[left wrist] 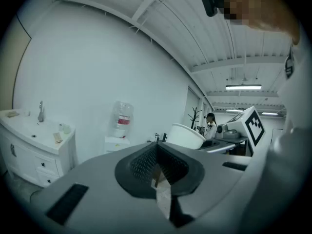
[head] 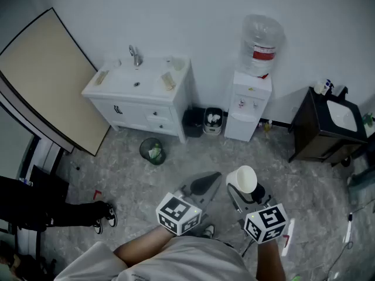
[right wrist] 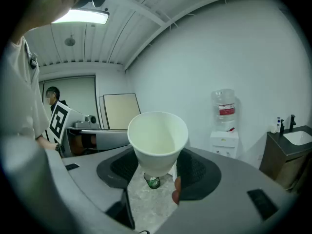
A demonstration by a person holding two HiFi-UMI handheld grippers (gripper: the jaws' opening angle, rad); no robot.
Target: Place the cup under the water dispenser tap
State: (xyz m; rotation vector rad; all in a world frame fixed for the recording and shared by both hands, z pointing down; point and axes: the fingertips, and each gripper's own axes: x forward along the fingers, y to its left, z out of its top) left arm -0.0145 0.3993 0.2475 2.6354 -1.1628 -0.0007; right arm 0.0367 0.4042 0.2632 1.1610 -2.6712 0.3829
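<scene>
An empty white paper cup (right wrist: 158,143) stands upright between the jaws of my right gripper (right wrist: 155,172), which is shut on its lower part; the same cup (head: 244,179) shows in the head view ahead of that gripper (head: 246,193). My left gripper (head: 203,184) hangs beside it, jaws closed together with nothing in them, and its own view shows its tips (left wrist: 157,167) meeting. The water dispenser (head: 250,101) with a clear bottle on top stands against the far wall, well ahead of both grippers. It also appears as a small white dispenser (right wrist: 224,133) at right and a distant dispenser (left wrist: 119,128).
A white sink cabinet (head: 140,92) stands left of the dispenser, with a black bin (head: 193,122) and a small bin (head: 213,120) between them. A green wastebasket (head: 152,151) sits on the floor. A dark vanity (head: 328,127) stands at right. A large board (head: 50,81) leans at left.
</scene>
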